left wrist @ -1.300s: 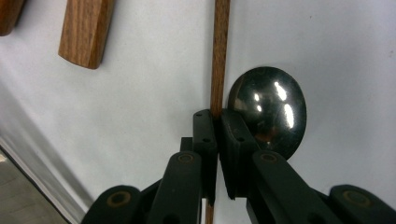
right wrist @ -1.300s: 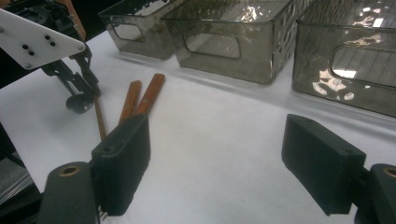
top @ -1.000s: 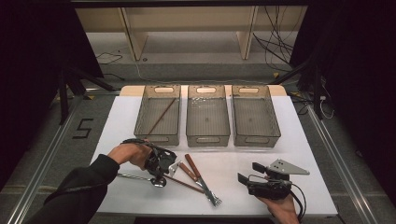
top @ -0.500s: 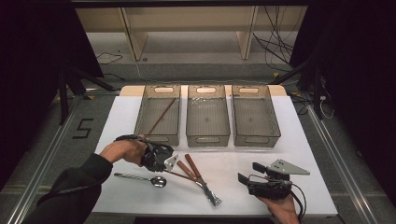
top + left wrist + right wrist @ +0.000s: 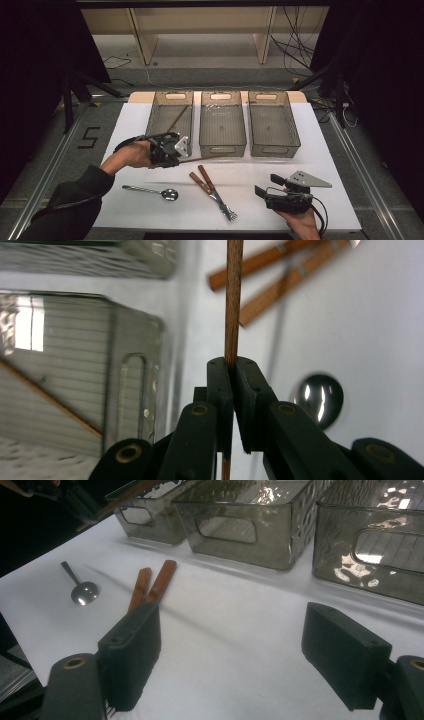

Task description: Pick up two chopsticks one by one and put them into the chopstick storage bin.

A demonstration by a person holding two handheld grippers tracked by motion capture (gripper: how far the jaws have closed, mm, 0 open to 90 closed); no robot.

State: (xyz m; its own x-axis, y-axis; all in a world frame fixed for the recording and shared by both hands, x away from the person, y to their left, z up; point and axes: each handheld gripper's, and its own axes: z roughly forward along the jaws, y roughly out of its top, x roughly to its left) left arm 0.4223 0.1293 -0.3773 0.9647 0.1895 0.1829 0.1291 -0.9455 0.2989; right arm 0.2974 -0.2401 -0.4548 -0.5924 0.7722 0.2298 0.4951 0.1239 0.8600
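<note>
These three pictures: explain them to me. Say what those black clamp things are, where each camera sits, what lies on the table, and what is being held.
A person sits at a white table and holds a hand tool in each hand, each with two black jaws. The wide picture comes from a camera above the table. The other two come from cameras riding on the tools, looking along their jaws.

The left gripper is shut on a thin wooden stick and holds it off the table, near the left bin. That bin already holds another stick. The right gripper is open and holds nothing.

Also on the table are two more clear bins, a metal spoon and two forks with wooden handles.
</note>
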